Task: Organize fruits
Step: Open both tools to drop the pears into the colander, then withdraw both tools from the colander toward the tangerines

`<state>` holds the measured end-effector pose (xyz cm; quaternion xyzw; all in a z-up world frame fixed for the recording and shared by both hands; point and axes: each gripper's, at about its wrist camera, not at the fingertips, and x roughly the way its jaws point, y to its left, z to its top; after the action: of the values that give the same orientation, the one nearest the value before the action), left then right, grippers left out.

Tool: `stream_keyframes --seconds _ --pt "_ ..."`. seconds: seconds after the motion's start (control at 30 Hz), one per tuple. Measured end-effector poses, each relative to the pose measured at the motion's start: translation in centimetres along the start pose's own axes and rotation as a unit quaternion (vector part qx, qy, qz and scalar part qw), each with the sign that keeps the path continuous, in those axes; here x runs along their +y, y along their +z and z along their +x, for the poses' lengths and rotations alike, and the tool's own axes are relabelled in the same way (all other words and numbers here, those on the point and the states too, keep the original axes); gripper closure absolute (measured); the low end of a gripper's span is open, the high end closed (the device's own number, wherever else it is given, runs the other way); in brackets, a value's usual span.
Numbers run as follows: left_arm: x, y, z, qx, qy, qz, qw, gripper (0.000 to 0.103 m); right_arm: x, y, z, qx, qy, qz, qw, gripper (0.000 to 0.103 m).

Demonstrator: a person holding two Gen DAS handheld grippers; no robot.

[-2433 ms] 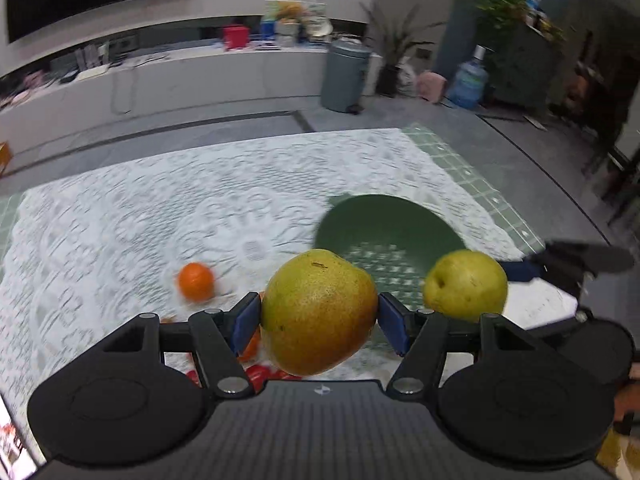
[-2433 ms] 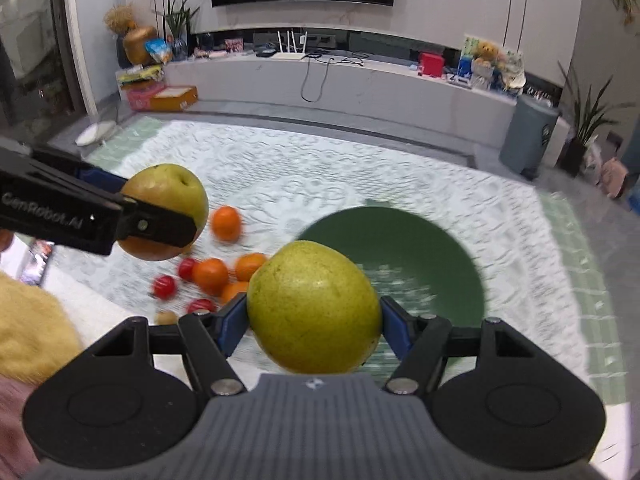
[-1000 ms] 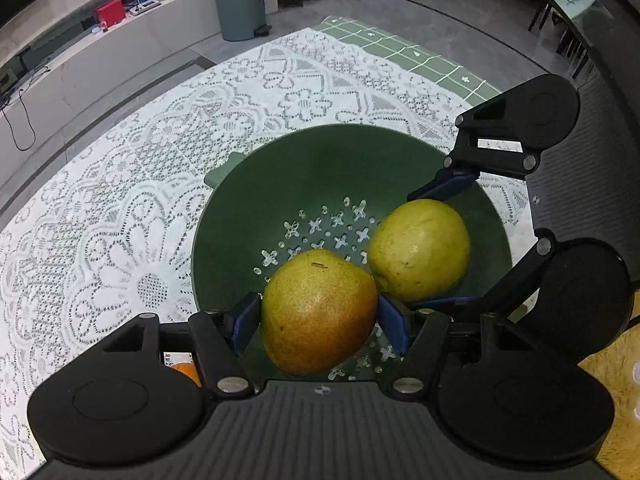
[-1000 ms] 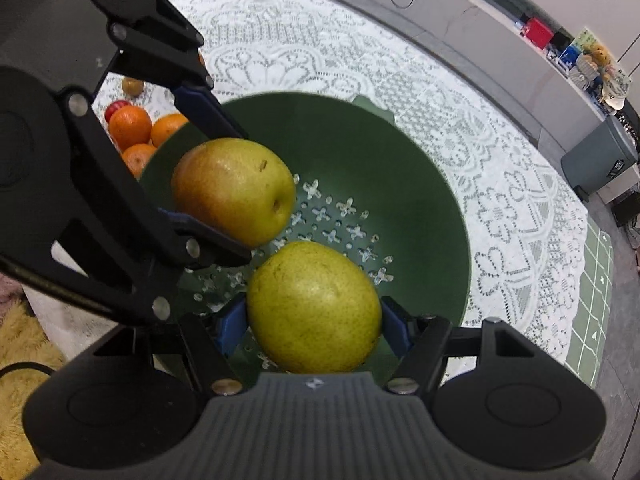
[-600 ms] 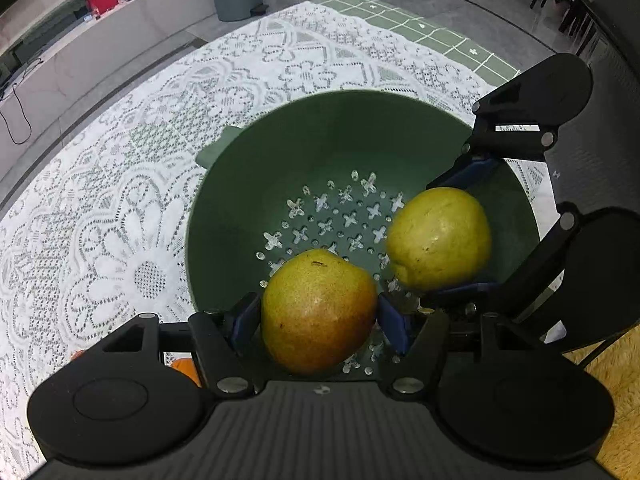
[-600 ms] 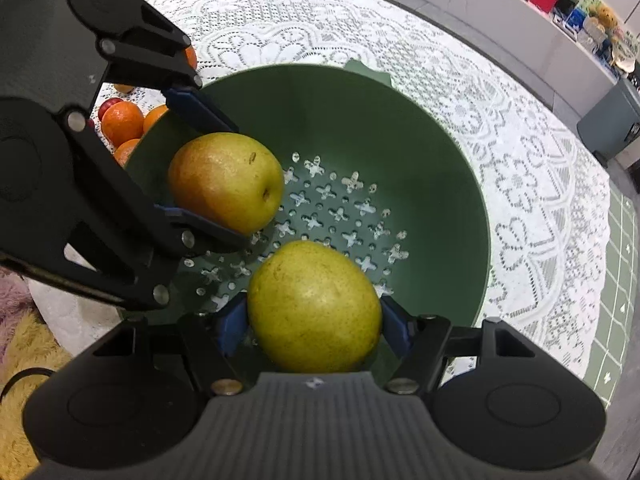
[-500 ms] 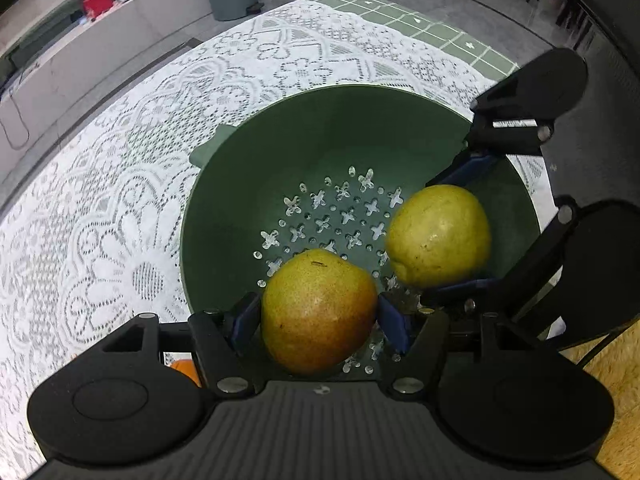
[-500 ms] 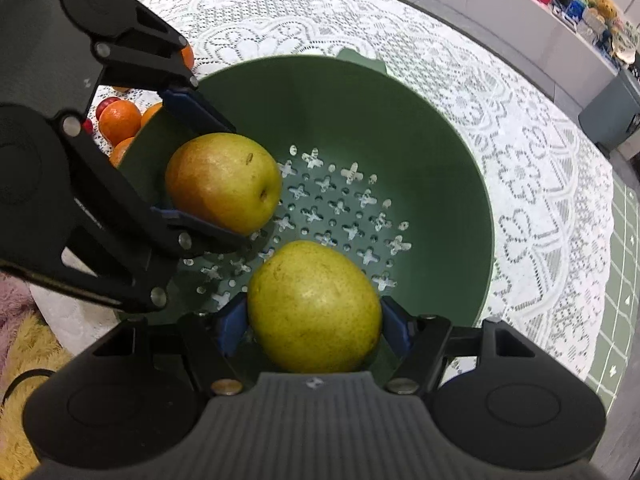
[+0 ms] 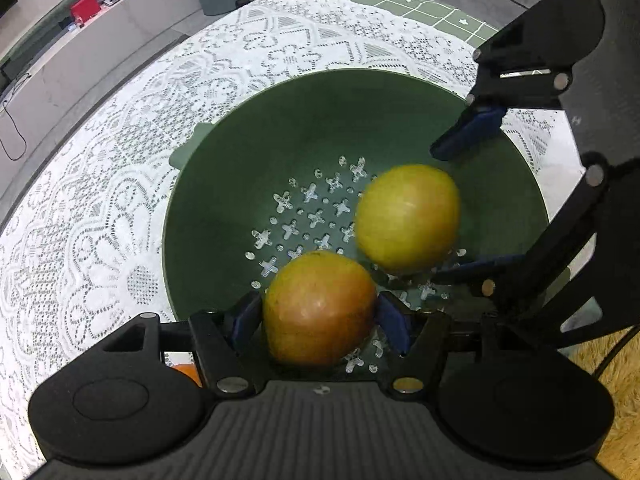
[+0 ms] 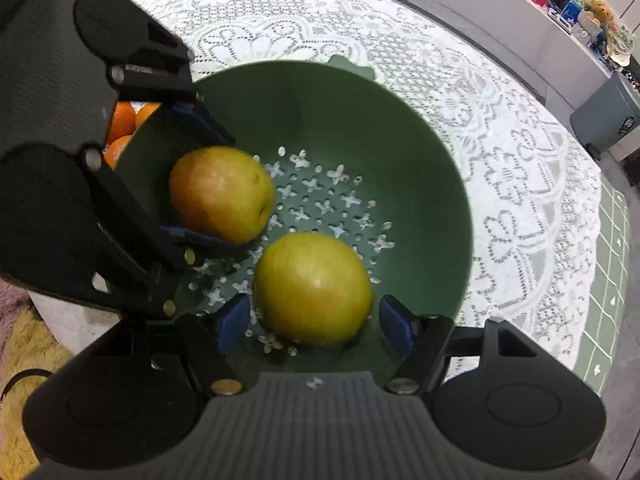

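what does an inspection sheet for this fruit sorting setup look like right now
surface: white lace tablecloth over the table
job's things: green colander holds a reddish pear and a green pear
clutter: oranges beside the colander, partly hidden
grippers: left gripper jaws opening, reddish pear between them; right gripper jaws opening, pads clear of the green pear
cables: black cable on the floor by the long low cabinet
surroundings: grey bin, yellow fluffy rug, green grid mat
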<state>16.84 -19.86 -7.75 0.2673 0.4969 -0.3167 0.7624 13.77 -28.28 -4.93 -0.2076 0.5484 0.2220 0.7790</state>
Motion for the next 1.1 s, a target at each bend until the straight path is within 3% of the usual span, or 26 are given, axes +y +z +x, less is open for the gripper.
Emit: stream_keyframes --seconds 0.17,0.27,0.53,0.87,1.1 --pt "0.1 0.1 -1.1 -0.017 0.003 -0.004 0.9998 0.027 0.0 -0.2 -0.8 0.000 -0.009 0.003 1.000 0.034" --pt "0.0 0.0 -2.4 -0.033 0.010 -0.004 0.9994 0.027 0.2 -0.4 -1.9 -0.006 -0.019 0.005 1.000 0.024" --pt "0.6 -1.4 -6.1 -0.065 0.032 -0.034 0.9968 0.026 1.1 -1.0 -4.4 -0.046 -0.045 0.040 0.997 0.024" --pt "1.3 -4.6 -11.2 -0.107 0.066 -0.075 0.9892 0.027 4.4 -2.3 -7.8 -0.135 -0.073 0.133 0.979 0.024" --pt "1.9 -7.8 -14.2 -0.131 0.076 -0.115 0.9817 0.027 8.0 -2.4 -8.8 -0.179 -0.085 0.162 0.967 0.023"
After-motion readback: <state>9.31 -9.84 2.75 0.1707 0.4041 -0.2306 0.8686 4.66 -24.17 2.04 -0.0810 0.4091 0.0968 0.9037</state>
